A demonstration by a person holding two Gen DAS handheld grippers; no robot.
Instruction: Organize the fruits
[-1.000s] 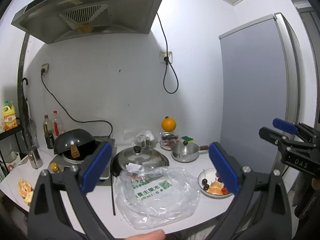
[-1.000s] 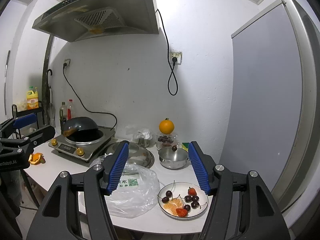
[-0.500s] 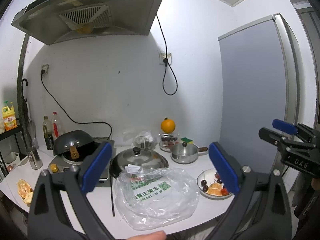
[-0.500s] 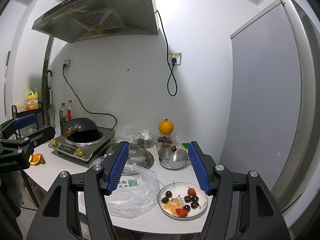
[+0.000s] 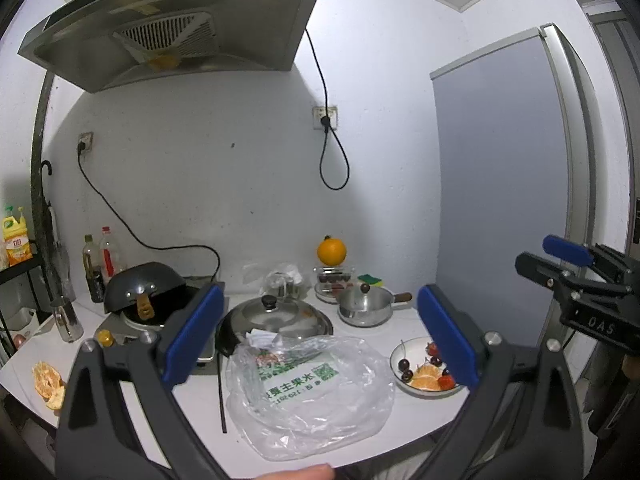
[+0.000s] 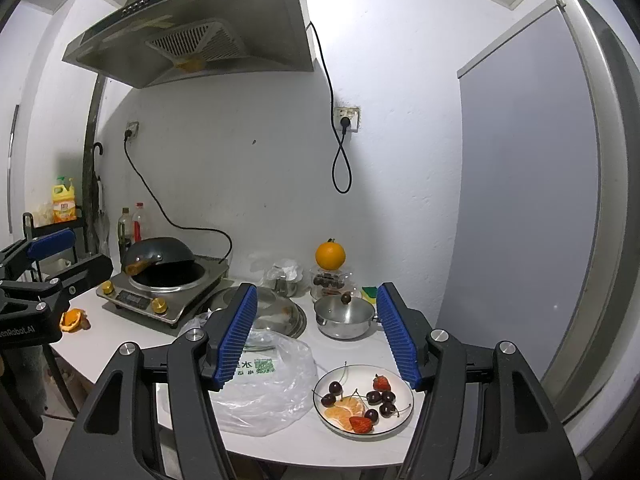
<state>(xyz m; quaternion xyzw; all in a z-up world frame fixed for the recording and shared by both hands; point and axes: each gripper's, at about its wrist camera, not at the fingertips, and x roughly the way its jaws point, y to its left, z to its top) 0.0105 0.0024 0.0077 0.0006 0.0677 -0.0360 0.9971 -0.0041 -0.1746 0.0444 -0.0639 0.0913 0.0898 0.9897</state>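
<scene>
Blue ribbed pads (image 6: pixel 236 340) are noted; the counter (image 6: pixel 120 340) is white; an orange (image 6: pixel 330 255) is seen; the plate (image 6: pixel 402 386) is white, dark-rimmed; green print marks the clear bag (image 5: pixel 316 396).

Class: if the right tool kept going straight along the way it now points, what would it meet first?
Probably the small steel pot, which sits between the right tool's open fingers beyond the fruit plate; depth is uncertain, so it might pass over it to the wall.

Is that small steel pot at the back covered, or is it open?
Covered. The small steel pot has a lid with a dark knob sitting flat on its rim, so nothing inside shows.
</scene>
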